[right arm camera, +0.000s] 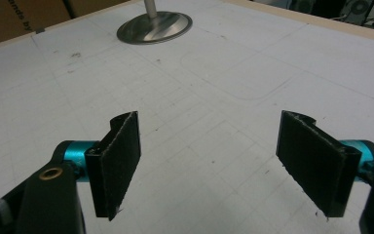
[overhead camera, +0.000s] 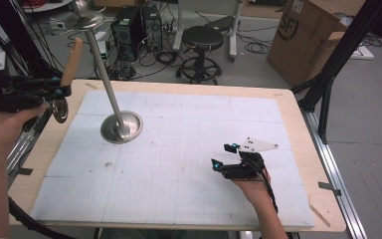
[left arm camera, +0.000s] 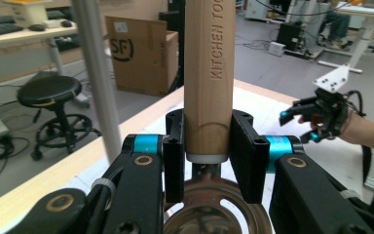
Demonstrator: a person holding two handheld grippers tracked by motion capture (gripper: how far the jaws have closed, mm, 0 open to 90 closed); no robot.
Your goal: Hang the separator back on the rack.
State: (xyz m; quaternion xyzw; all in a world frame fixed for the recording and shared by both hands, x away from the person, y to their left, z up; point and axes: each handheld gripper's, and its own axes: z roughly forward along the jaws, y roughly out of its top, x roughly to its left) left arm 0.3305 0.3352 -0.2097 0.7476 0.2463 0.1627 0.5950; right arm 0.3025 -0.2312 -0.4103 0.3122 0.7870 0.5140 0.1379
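My left gripper point(overhead camera: 61, 88) hovers over the table's left edge, shut on the wooden handle point(overhead camera: 72, 60) of a kitchen utensil. The handle sticks up past the jaws, and a round slotted metal head point(overhead camera: 59, 109) hangs below them. In the left gripper view both pads clamp the handle point(left arm camera: 209, 73), stamped "KITCHEN", with the metal head point(left arm camera: 209, 214) underneath. A metal stand with a round base point(overhead camera: 122, 127) and a leaning pole point(overhead camera: 102, 69) sits on the white mat, right of that gripper. My right gripper point(overhead camera: 227, 156) rests low near the front right, open and holding nothing point(right arm camera: 214, 161).
A white gridded mat point(overhead camera: 189, 129) covers the wooden table point(overhead camera: 303, 124). Beyond the far edge are a black stool point(overhead camera: 202, 45), a cardboard box point(overhead camera: 308, 35) and computer towers point(overhead camera: 137, 27). A black frame leg point(overhead camera: 328, 74) stands at the right.
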